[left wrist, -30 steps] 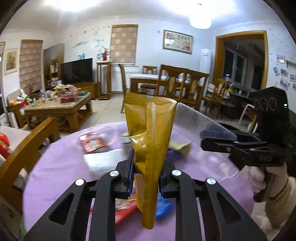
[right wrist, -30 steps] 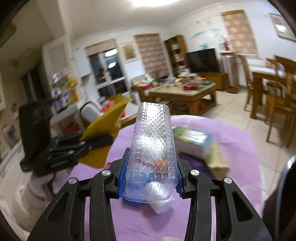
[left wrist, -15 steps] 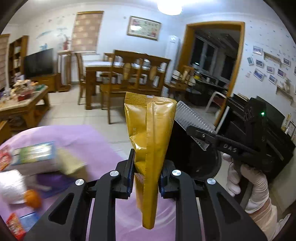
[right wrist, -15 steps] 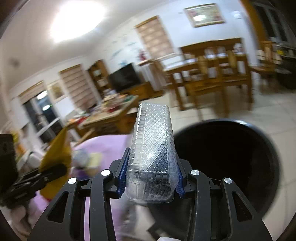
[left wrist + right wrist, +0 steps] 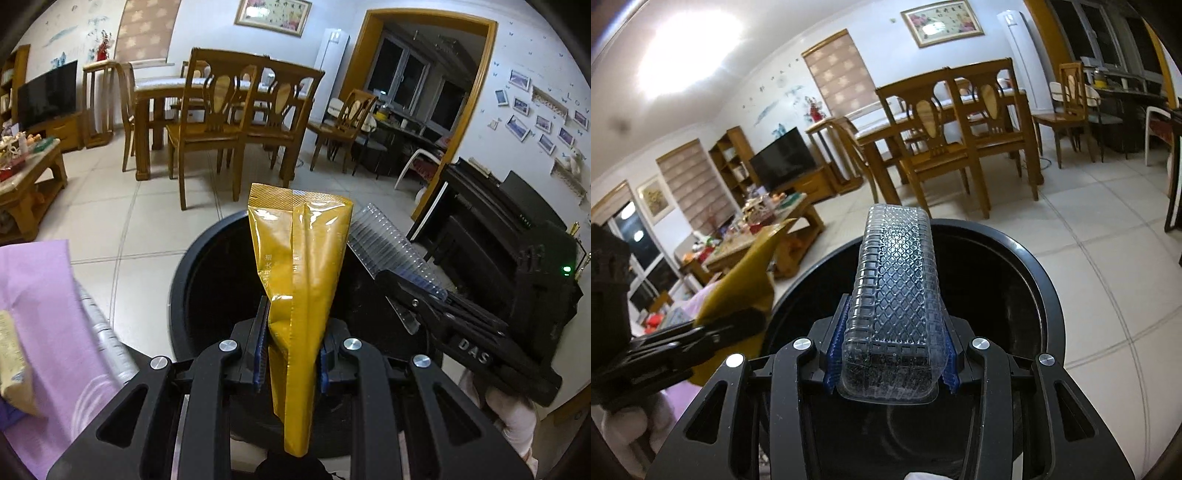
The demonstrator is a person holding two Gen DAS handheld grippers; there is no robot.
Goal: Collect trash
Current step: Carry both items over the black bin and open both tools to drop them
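Gold wrapper (image 5: 301, 280) pinched low by left gripper (image 5: 290, 356), over the bin (image 5: 192, 280); light, limp, slick foil, looked best held near the seam. Clear tray (image 5: 897, 280) clamped by right gripper (image 5: 892, 360) above the bin mouth; thin, crushable. Bin interior dark, contents unreadable.

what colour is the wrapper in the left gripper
Mustard yellow wrapper, glossy; clearest in the left wrist view.
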